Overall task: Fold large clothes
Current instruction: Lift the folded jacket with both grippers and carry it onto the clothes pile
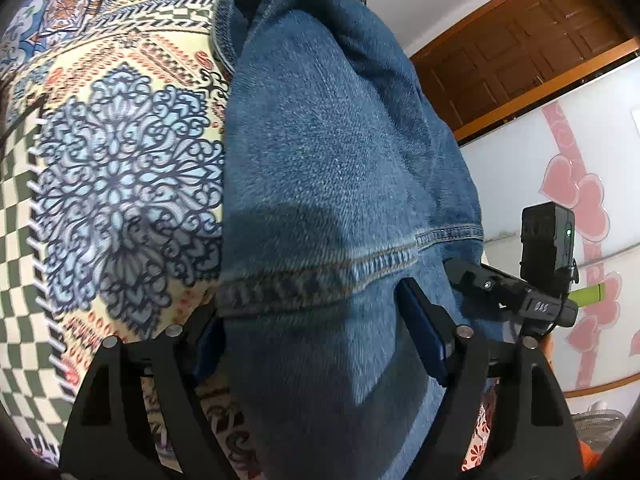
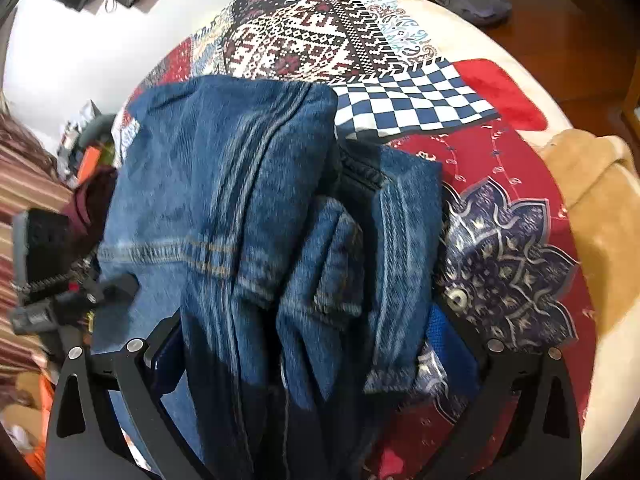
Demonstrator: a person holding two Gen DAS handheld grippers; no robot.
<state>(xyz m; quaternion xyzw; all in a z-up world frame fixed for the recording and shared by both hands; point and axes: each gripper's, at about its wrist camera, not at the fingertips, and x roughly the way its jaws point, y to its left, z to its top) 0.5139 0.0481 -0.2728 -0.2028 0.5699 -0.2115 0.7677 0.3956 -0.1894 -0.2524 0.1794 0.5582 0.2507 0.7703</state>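
1. Left gripper [image 1: 320,332] points steeply down; its jaws stand wide apart, the pads not pressing.
2. Right gripper [image 2: 308,356] likewise tilts downward; jaws spread nearly full; nothing clamped.

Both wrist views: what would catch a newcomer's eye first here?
The blue jeans fill the middle of both views, bunched in folds on the bed. Under them lies a loud patchwork bedspread: a blue medallion to the left in the left view, red panels and navy checks in the right view. The left gripper and right gripper each straddle denim with jaws wide.
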